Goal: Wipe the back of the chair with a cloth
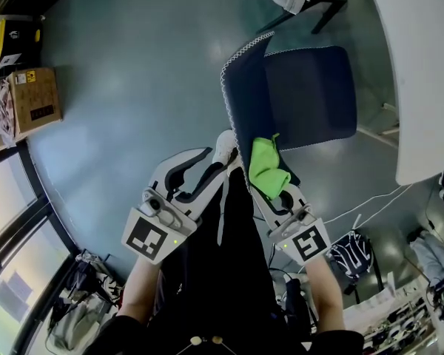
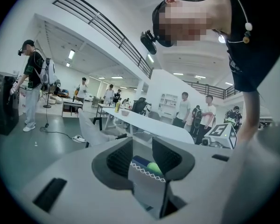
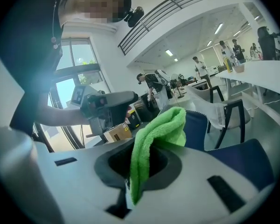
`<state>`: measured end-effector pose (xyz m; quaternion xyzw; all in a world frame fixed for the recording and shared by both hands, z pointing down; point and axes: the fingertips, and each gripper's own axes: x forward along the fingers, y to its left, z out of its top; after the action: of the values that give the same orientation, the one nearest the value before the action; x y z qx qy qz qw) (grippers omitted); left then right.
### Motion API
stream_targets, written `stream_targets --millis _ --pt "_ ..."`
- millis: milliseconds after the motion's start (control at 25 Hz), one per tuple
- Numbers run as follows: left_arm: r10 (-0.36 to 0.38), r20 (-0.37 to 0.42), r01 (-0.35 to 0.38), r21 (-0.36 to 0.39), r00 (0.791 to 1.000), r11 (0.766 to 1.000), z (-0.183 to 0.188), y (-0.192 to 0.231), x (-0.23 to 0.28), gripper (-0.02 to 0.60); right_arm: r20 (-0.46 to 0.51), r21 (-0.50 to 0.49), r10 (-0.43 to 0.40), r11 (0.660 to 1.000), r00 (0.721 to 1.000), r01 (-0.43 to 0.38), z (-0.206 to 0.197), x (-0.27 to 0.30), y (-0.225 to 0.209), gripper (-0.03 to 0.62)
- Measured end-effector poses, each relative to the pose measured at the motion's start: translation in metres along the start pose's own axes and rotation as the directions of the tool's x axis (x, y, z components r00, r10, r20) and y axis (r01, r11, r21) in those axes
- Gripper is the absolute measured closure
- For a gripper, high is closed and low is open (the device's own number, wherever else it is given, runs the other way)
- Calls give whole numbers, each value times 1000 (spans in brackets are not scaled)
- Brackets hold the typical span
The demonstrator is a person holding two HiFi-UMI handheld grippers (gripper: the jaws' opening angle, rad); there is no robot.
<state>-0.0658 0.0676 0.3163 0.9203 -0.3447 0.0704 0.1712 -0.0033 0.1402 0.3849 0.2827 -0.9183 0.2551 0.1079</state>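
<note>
**Green cloth pinched at the chair back, other gripper standing open behind it**

The right gripper (image 3: 137, 167) is pressed together on a folded green cloth (image 3: 161, 129). The cloth stands up out of the jaws in a thick bunch. Seen from the head view, it lies against the near end of the dark blue chair back (image 1: 244, 102).

The left gripper (image 2: 142, 160) is just beside that same end of the back, with its jaws spread wide. The back's white zigzag-stitched edge (image 2: 148, 172) runs across the gap between them, and no pad can be seen pressing on it.

Beyond the back is the blue seat (image 1: 311, 95). The chair stands on a grey-blue floor (image 1: 133, 43), well apart from a cardboard box (image 1: 35, 98) at the left edge.

Likely risks:
- The cloth is held only by a fold, so dragging it over the fabric could pull it loose.
- Because the cloth is bunched, little of it may touch the back.
- With the left gripper unclamped, a firm wipe could push the chair away.
</note>
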Motion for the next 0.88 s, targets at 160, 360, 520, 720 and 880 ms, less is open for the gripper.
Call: stream_targets --millis 160,360,520,720,880 --pt "-21 -2 21 10 1000 1000 2 -9 4 449 -51 20 5 1000 999 -3 -22 -15 4 576" --pt "-53 -12 54 28 999 998 1 -22 10 449 -124 8 -35 999 992 36 -54 -28 -1 575" --pt "-70 -26 71 35 997 997 -2 -27 13 449 -149 69 -76 994 986 87 -71 -37 -14 576" --pt "-80 -30 81 34 996 996 -3 -31 15 449 -168 73 -121 988 978 135 -83 -48 -27 574" --pt "-85 -31 87 39 996 995 -2 -32 16 449 -105 119 -158 978 982 170 -62 -53 -39 574"
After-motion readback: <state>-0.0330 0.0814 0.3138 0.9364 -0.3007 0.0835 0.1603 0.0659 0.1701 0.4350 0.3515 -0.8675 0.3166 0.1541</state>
